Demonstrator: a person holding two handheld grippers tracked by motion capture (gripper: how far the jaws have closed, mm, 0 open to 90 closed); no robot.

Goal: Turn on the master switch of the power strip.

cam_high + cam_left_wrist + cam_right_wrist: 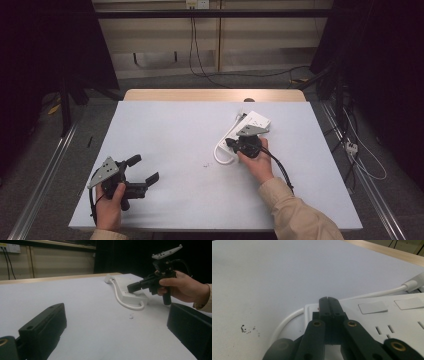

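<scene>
A white power strip [256,121] lies right of the table's middle, and its white cable [219,150] loops around its near end. My right gripper [230,143] is shut, with its tips down on the strip's near left end. In the right gripper view the jaws [328,300] are pressed together over the strip's corner [387,315], and I see nothing between them. The left gripper view shows the right gripper [130,288] touching the strip [133,295]. My left gripper [145,168] is open at the near left of the table, held low with nothing between its jaws [117,312].
The table's pale top [175,130] has a wooden strip along its far edge [210,95]. A few dark specks [206,164] lie near the middle. Cables hang from a wall socket [196,4] behind. More cables and a plug block [352,146] lie on the floor at right.
</scene>
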